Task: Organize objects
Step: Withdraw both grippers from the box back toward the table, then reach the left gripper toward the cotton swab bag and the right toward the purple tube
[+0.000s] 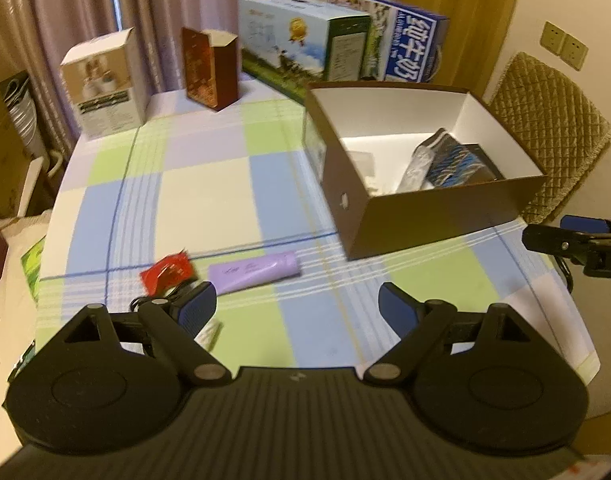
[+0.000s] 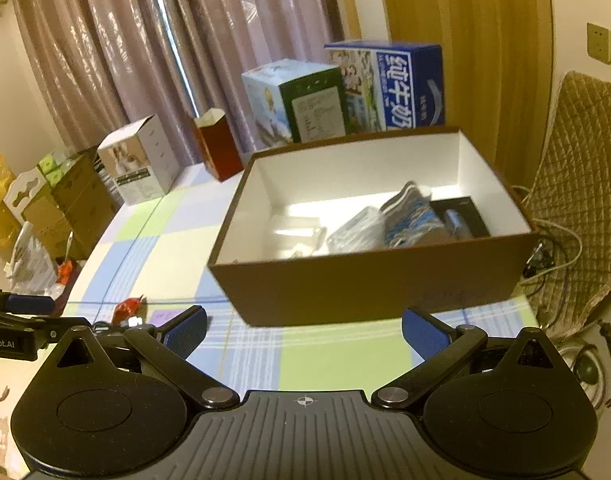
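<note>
While both grippers, left (image 1: 297,304) & right (image 2: 303,330), hang wide apart w/ nothing held, the checked table (image 1: 201,196) holds a brown box (image 1: 425,216), curtains (image 1: 65,12) behind.

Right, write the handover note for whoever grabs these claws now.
Left claw: open, empty, over the table's near edge.
Right claw: open, empty, in front of the brown box.
Done: a few packets and a dark item lie in the box.
Left: purple tube and red packet lie on the checked tablecloth near the left claw. A small item beneath its left finger is mostly hidden.
</note>
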Demonstrator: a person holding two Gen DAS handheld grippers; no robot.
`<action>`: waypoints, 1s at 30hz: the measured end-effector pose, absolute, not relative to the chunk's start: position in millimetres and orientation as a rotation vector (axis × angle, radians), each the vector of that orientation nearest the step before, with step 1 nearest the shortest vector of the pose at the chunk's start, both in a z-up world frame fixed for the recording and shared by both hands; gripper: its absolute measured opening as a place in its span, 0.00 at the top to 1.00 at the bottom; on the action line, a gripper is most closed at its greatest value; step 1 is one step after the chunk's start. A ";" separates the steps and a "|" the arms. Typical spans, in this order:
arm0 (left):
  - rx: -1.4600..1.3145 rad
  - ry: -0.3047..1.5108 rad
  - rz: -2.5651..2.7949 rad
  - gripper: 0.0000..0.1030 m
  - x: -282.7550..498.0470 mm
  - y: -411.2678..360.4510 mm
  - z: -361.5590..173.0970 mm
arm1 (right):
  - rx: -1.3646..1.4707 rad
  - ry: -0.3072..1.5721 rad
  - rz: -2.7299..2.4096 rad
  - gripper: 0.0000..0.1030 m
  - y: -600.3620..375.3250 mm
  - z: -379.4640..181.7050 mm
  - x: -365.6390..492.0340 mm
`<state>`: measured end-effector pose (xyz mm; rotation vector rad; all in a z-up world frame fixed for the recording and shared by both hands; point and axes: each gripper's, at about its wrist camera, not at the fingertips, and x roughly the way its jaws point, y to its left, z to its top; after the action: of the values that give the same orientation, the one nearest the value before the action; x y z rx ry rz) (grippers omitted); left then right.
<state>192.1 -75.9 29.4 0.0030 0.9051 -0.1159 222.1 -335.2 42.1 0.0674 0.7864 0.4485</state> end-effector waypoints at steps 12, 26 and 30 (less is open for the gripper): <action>-0.043 0.962 -0.024 0.16 165.1 -21.1 5.5 | 0.053 0.871 0.494 0.02 -292.5 14.7 208.1; -0.076 1.017 0.053 0.16 149.0 24.4 -25.3 | 0.020 0.950 0.552 0.02 -235.4 -20.6 205.4; -0.077 1.013 0.051 0.15 150.8 29.1 -34.0 | 0.015 0.963 0.553 0.02 -224.4 -28.3 207.3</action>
<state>150.8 29.1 -34.0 -0.0770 1.0128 0.0512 207.3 -224.4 -28.3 0.0147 0.9632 0.5531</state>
